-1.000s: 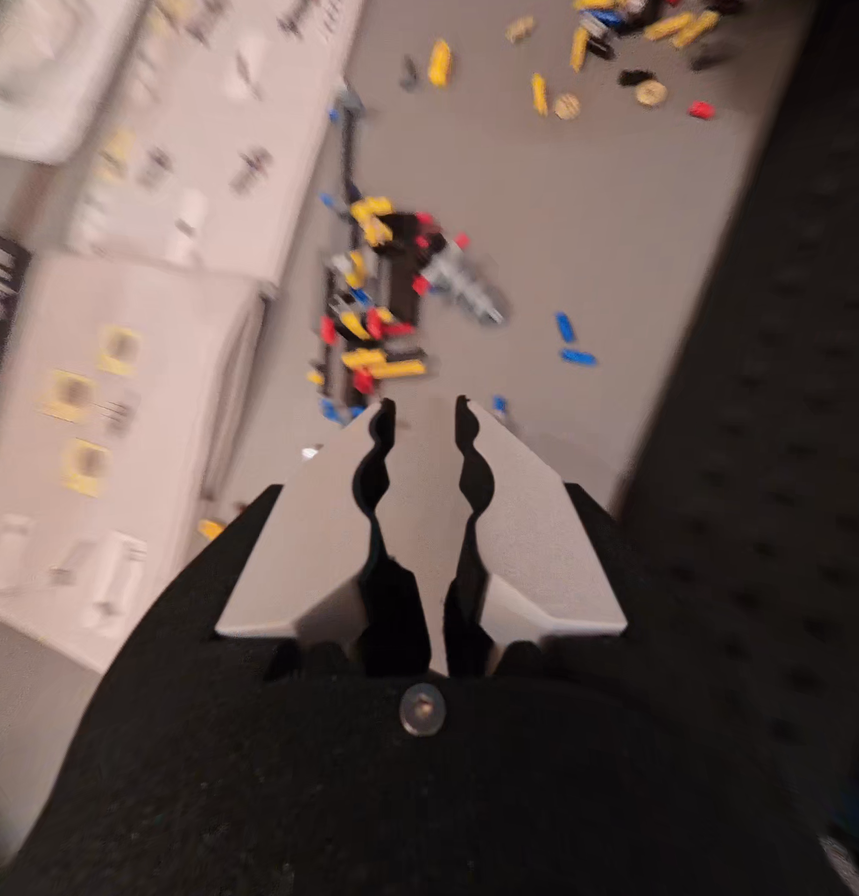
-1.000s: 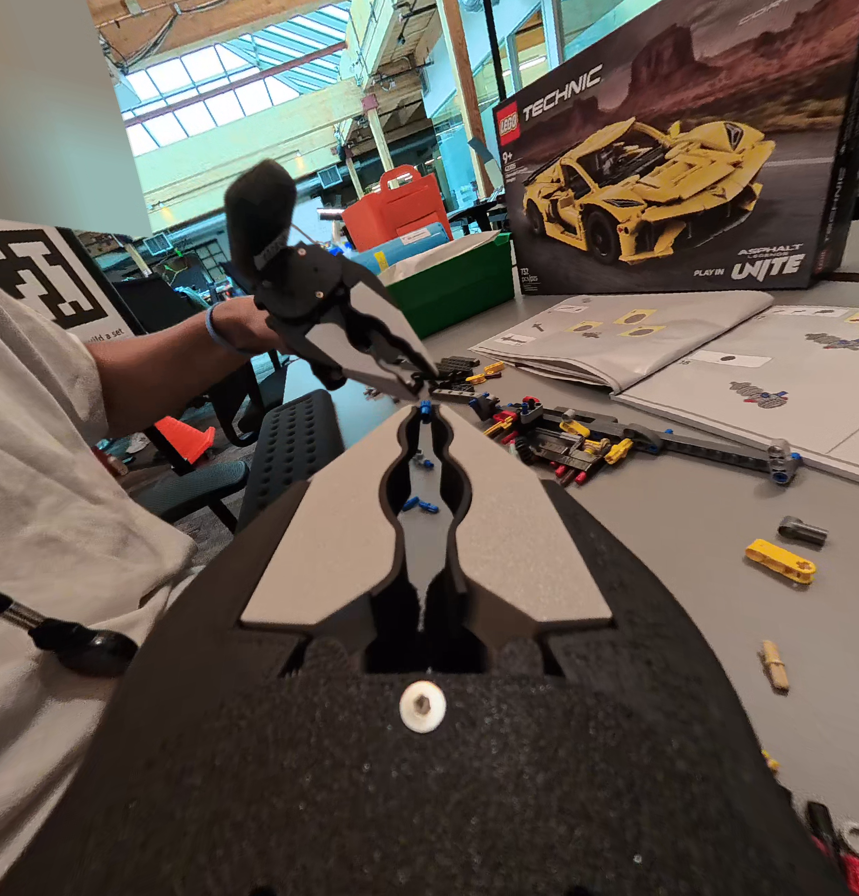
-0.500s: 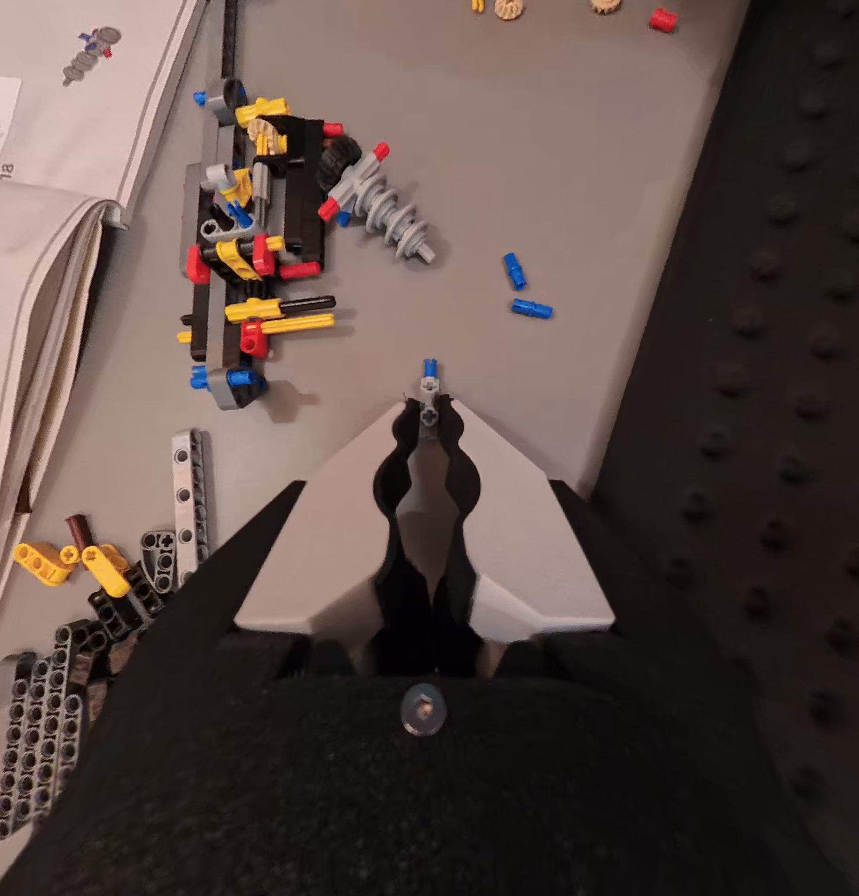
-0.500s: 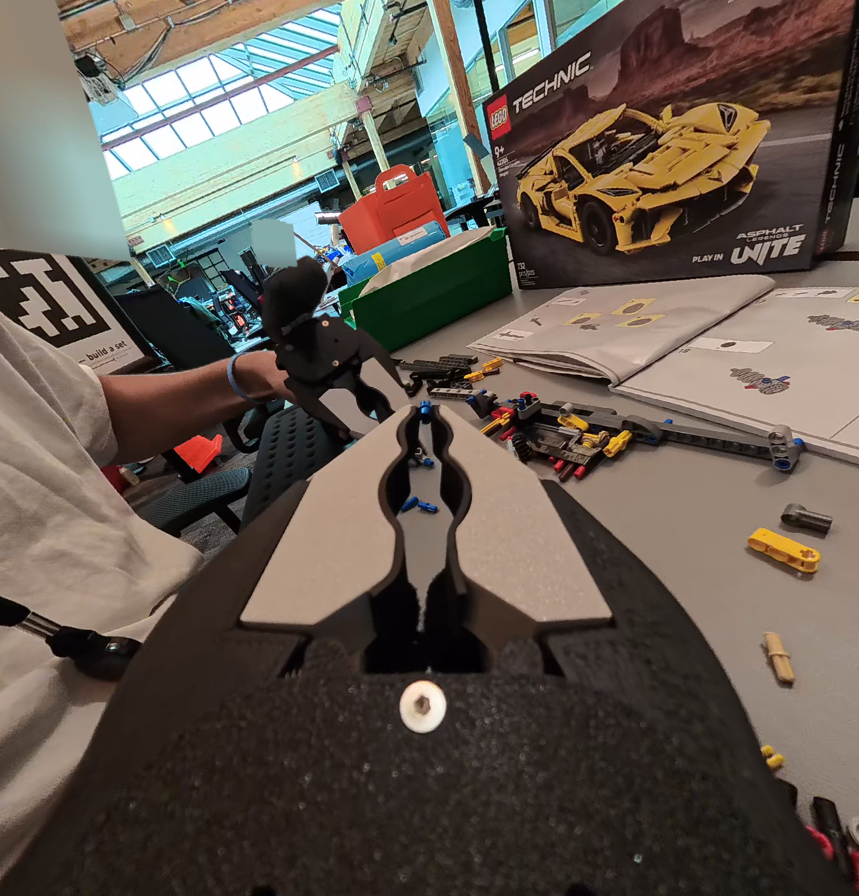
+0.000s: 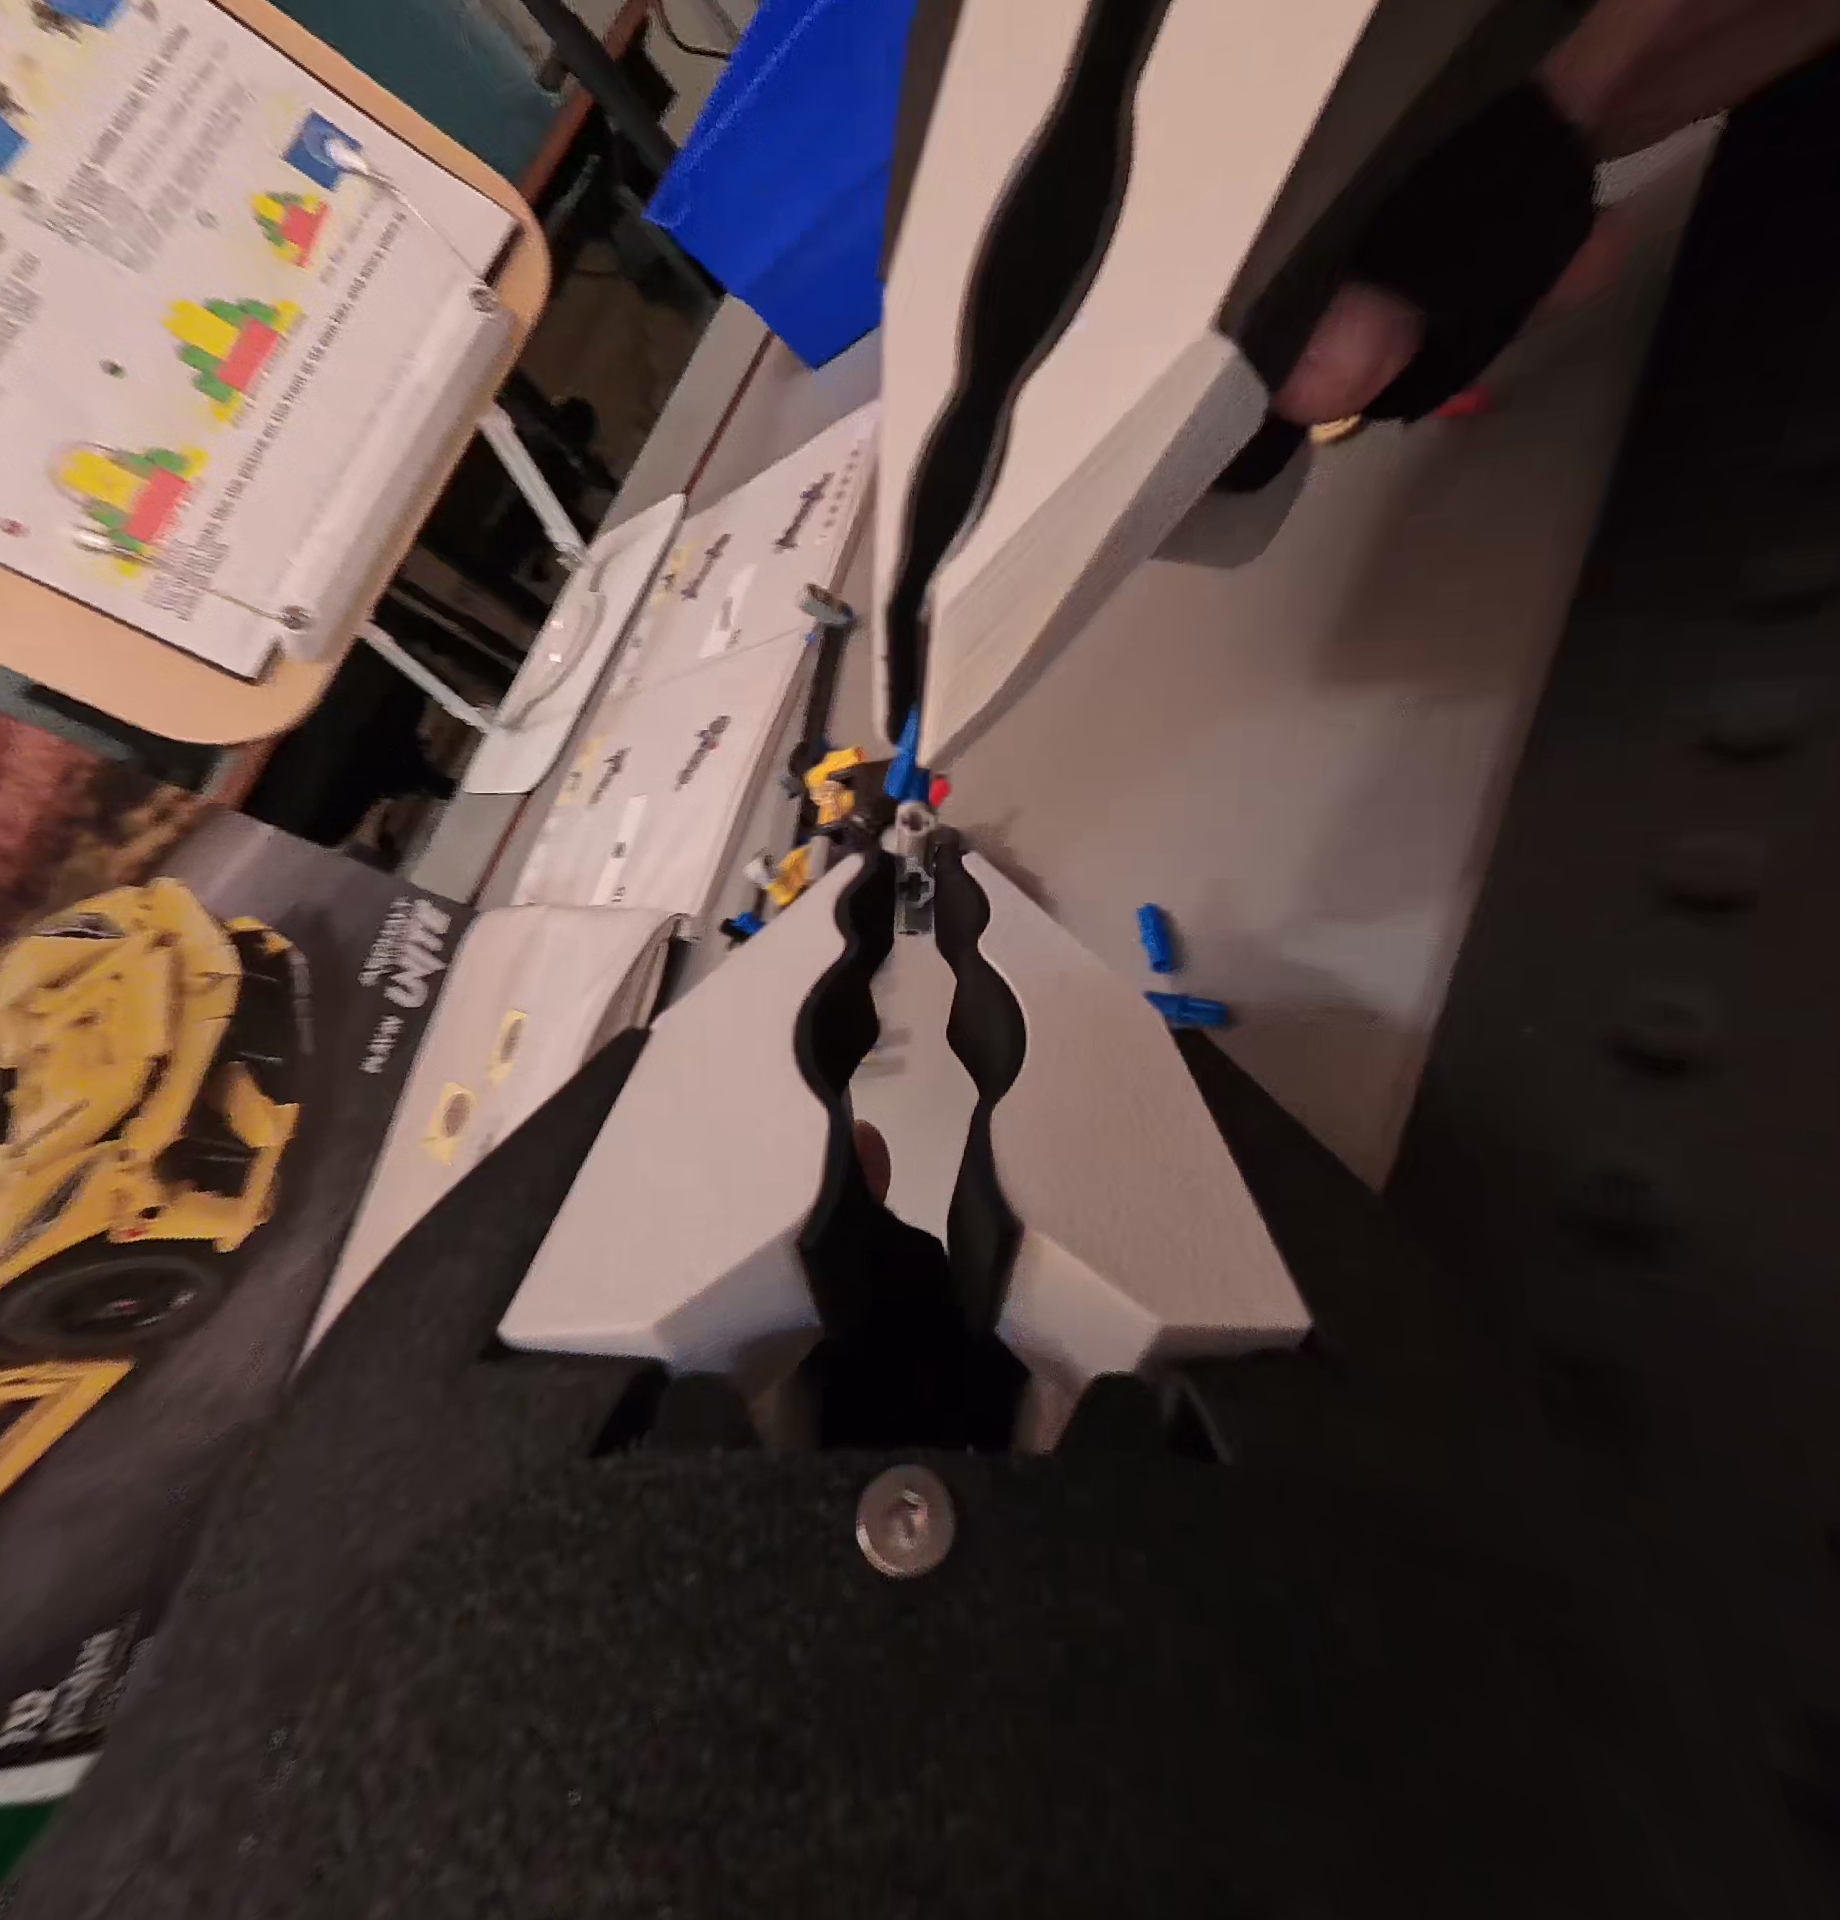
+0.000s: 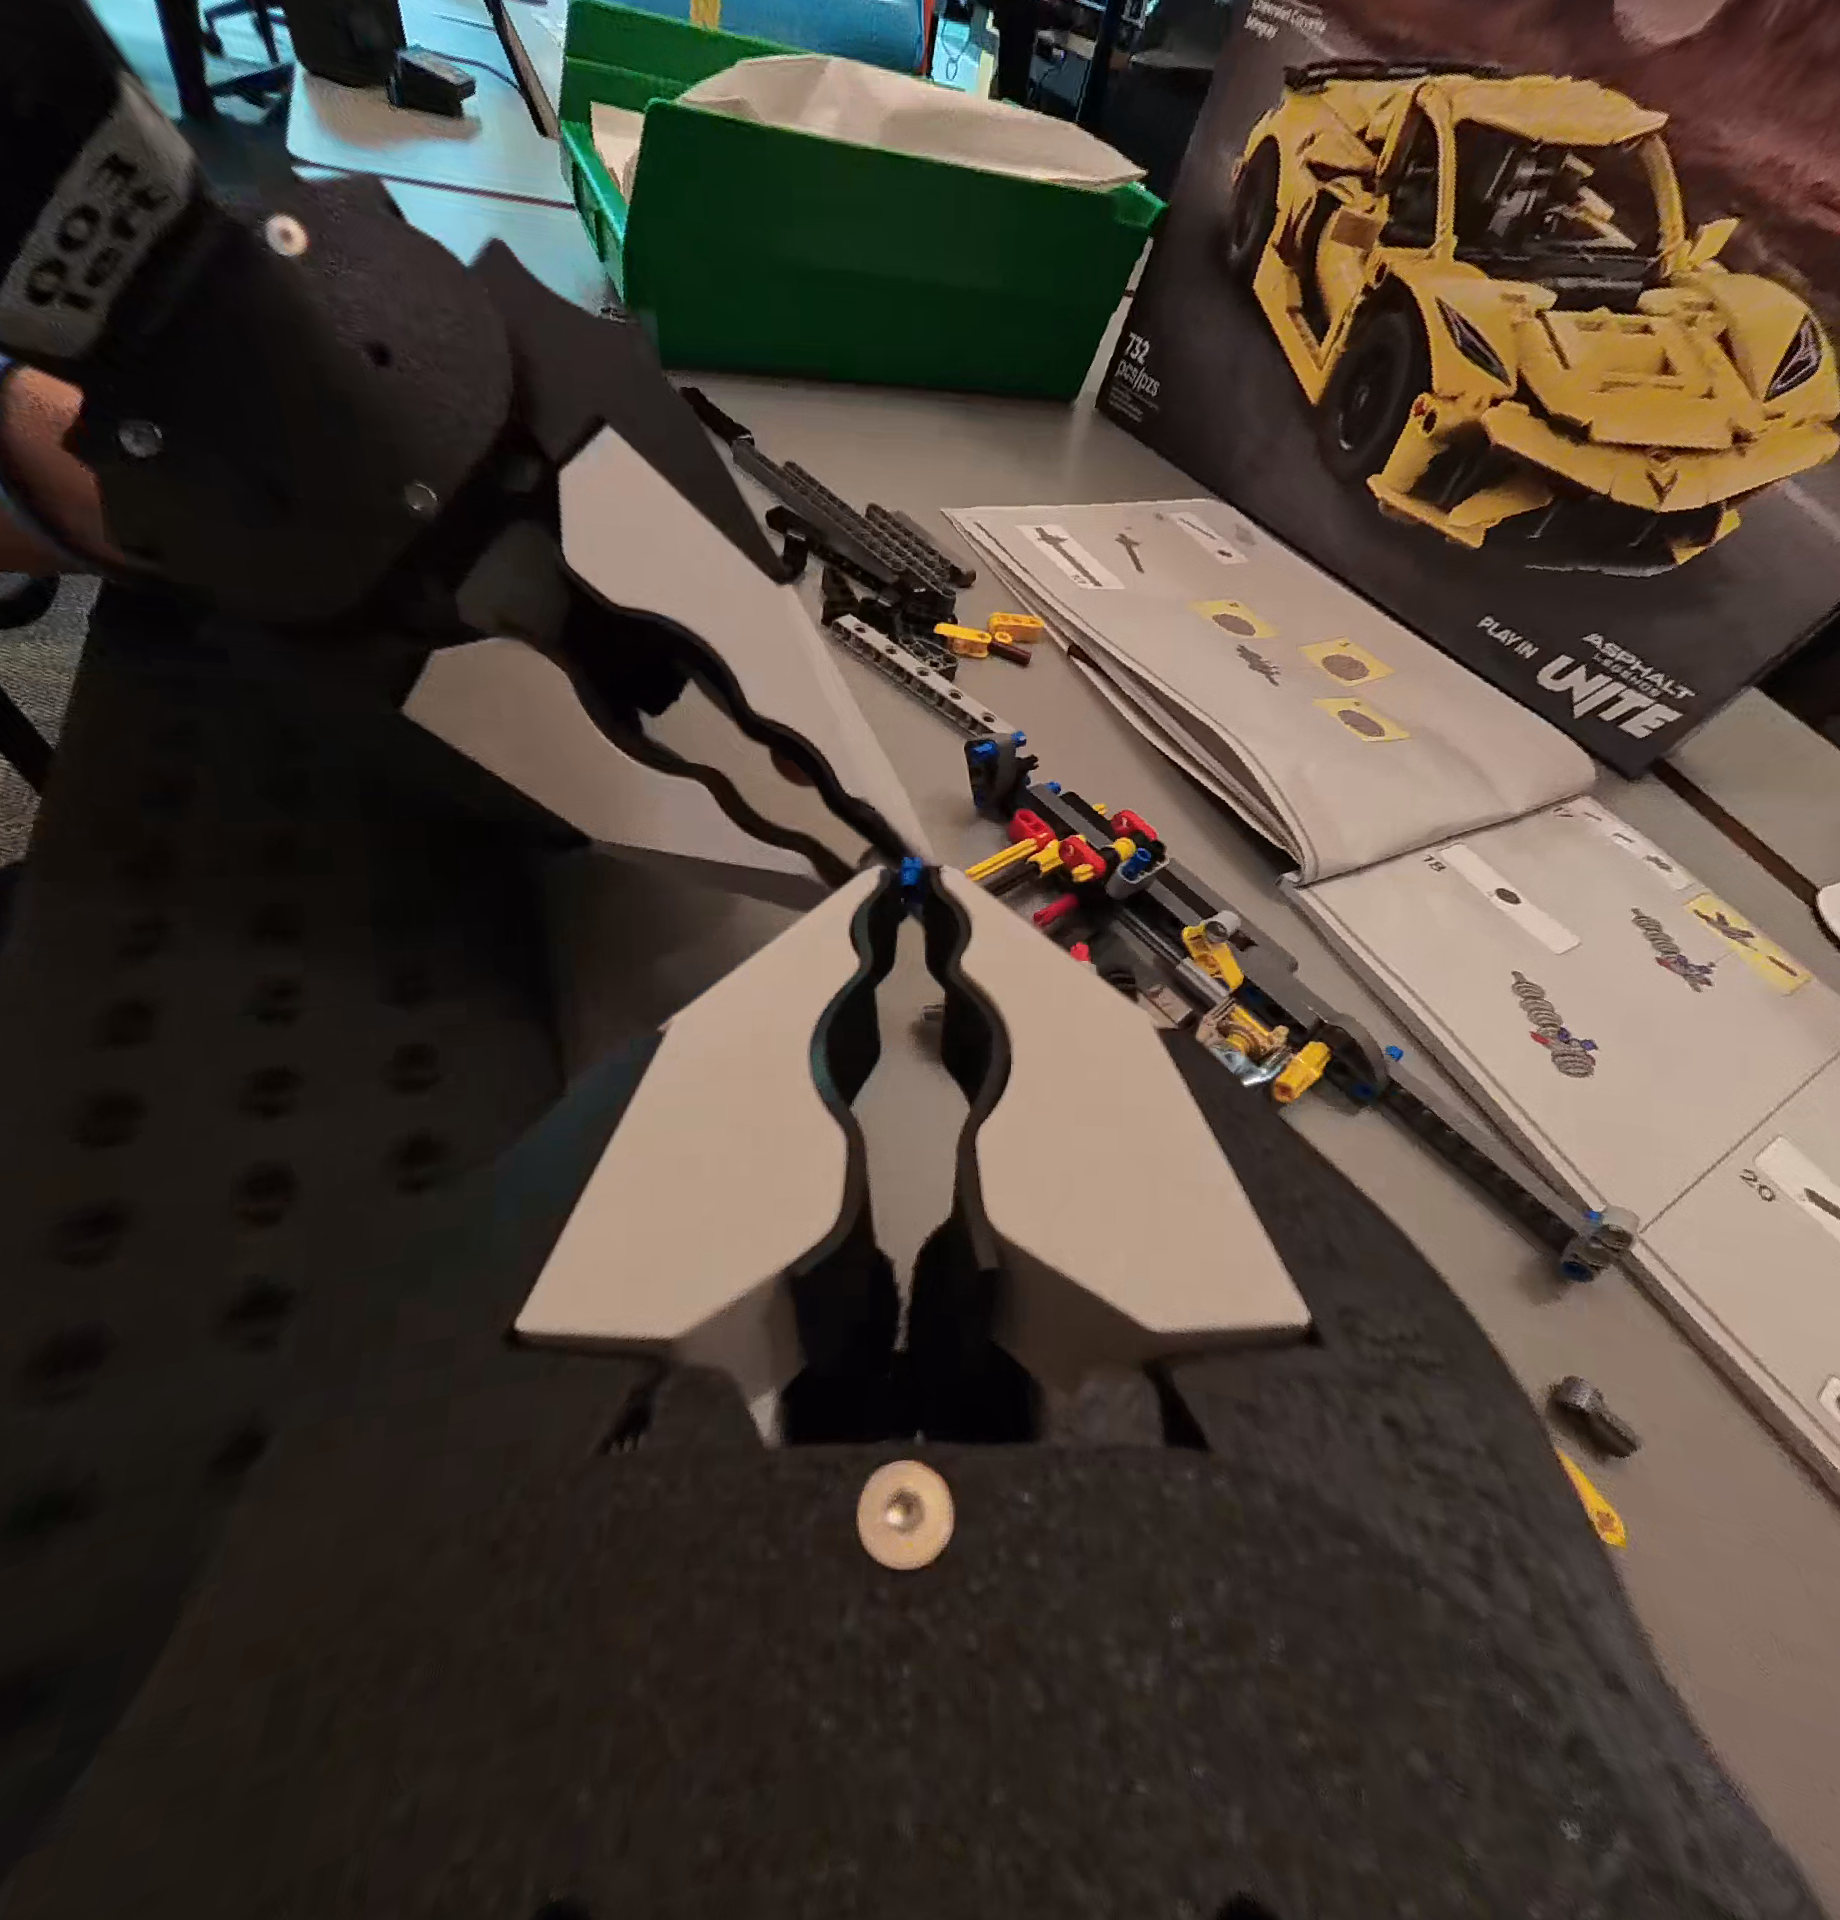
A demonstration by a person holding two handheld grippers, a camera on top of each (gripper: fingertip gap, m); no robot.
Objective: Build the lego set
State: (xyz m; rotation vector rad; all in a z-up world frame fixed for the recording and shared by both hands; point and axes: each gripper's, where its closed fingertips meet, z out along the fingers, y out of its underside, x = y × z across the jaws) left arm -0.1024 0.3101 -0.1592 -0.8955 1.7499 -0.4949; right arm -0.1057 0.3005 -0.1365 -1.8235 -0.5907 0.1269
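Note:
My left gripper (image 5: 911, 868) is shut on a small grey connector (image 5: 912, 831). My right gripper (image 6: 911, 883) is shut on a small blue pin (image 6: 910, 871). The two grippers meet tip to tip above the grey table. In the left wrist view the right gripper (image 5: 908, 727) comes down from the top, and the blue pin (image 5: 903, 764) touches the grey connector. In the right wrist view the left gripper (image 6: 874, 854) reaches in from the upper left. The partly built black, yellow and red assembly (image 6: 1155, 935) lies on the table just behind the tips.
Open instruction booklets (image 6: 1311, 707) lie right of the assembly, with the set's box (image 6: 1518, 312) and a green bin (image 6: 874, 260) behind. Black beams (image 6: 874, 551) lie at the back. Two loose blue pins (image 5: 1155, 935) and a grey connector (image 6: 1591, 1413) lie on the table.
My left gripper went from open to shut on the grey connector, then swung up from looking down at the table. Both grippers closed the gap and now meet at the tips.

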